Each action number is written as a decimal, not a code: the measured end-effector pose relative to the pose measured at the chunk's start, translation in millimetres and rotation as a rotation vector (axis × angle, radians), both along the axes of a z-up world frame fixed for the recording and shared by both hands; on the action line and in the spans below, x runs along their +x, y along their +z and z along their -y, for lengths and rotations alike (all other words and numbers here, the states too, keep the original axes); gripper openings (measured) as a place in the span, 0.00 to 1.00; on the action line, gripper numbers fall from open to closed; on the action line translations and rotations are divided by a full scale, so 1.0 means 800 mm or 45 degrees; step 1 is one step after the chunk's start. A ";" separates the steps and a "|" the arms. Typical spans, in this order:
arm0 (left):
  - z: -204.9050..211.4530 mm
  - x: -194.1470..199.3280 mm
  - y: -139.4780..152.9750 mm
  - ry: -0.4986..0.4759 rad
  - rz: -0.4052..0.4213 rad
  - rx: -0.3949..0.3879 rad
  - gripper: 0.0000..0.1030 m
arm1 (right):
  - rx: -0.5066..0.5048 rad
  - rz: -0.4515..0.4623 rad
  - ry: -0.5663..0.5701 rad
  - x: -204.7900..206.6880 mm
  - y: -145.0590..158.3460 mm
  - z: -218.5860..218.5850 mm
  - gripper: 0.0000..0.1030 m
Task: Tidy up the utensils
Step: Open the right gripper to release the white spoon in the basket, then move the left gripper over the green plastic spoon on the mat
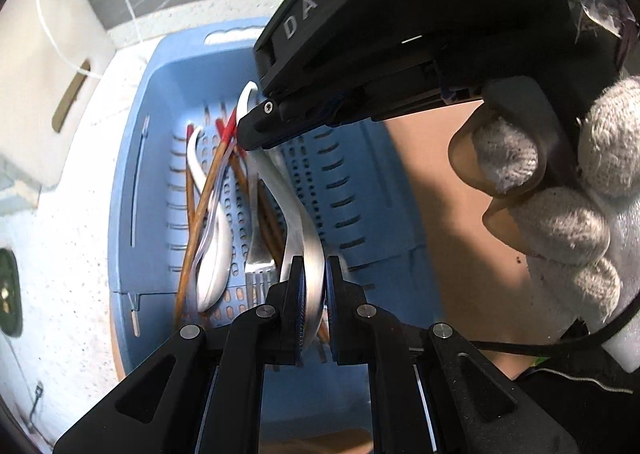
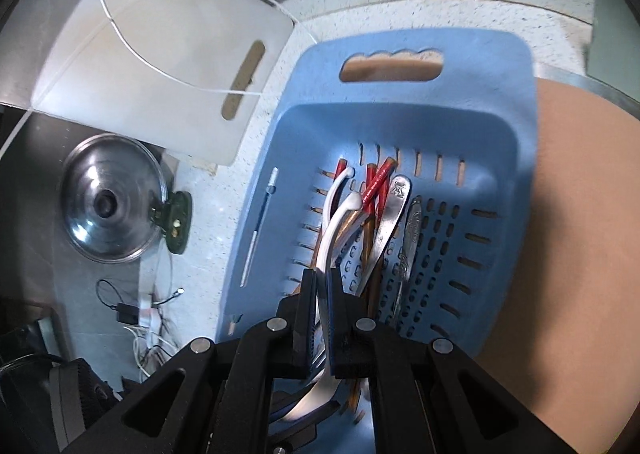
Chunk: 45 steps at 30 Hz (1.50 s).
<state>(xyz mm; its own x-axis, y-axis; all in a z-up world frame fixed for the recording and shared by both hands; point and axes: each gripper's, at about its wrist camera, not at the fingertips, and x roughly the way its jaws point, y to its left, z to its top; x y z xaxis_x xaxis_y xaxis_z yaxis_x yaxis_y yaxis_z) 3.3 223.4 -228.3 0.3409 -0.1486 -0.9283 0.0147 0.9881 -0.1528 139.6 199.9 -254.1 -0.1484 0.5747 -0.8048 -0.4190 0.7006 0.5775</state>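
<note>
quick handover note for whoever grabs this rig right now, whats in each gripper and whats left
Left gripper: shut on a metal spoon, low in the blue basket.
Right gripper: shut on a white spoon in the same basket.
Also in the basket: red-tipped chopsticks, a fork, two metal handles and another white spoon.
Done: nothing visibly sorted out.
Left: lift both spoons out, then sort the rest.

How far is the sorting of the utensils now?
Nothing looks sorted yet. Both the left gripper and the right gripper are shut on a white spoon. The chopsticks, another white spoon and metal utensils remain piled in the blue basket.
</note>
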 end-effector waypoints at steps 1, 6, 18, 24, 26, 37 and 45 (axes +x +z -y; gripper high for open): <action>-0.003 0.001 -0.003 0.006 -0.004 -0.003 0.08 | -0.011 0.004 0.010 -0.001 -0.003 -0.005 0.05; -0.014 0.005 -0.018 0.033 -0.028 -0.016 0.08 | -0.057 0.021 0.053 -0.003 -0.014 -0.027 0.05; -0.039 0.019 -0.045 0.081 -0.051 -0.039 0.05 | -0.108 0.030 0.071 0.004 -0.033 -0.042 0.04; -0.049 0.015 -0.040 0.090 -0.048 -0.044 0.05 | -0.100 0.038 0.081 0.004 -0.032 -0.040 0.04; -0.050 0.011 -0.034 0.092 -0.047 -0.034 0.05 | -0.090 0.045 0.080 0.005 -0.027 -0.035 0.05; -0.045 0.003 0.005 0.131 0.012 -0.005 0.13 | 0.008 0.169 0.053 0.005 0.029 0.045 0.26; 0.018 0.007 0.046 0.113 0.123 0.111 0.30 | 0.076 0.333 -0.022 -0.002 0.070 0.155 0.54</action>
<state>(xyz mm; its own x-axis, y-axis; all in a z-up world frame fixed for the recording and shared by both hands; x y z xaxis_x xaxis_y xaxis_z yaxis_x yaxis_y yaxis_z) 8.8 208.6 -191.9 0.4378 -0.0341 -0.8984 -0.0627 0.9957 -0.0684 138.1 76.1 -197.7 0.0704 0.6230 -0.7790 -0.5475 0.6770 0.4919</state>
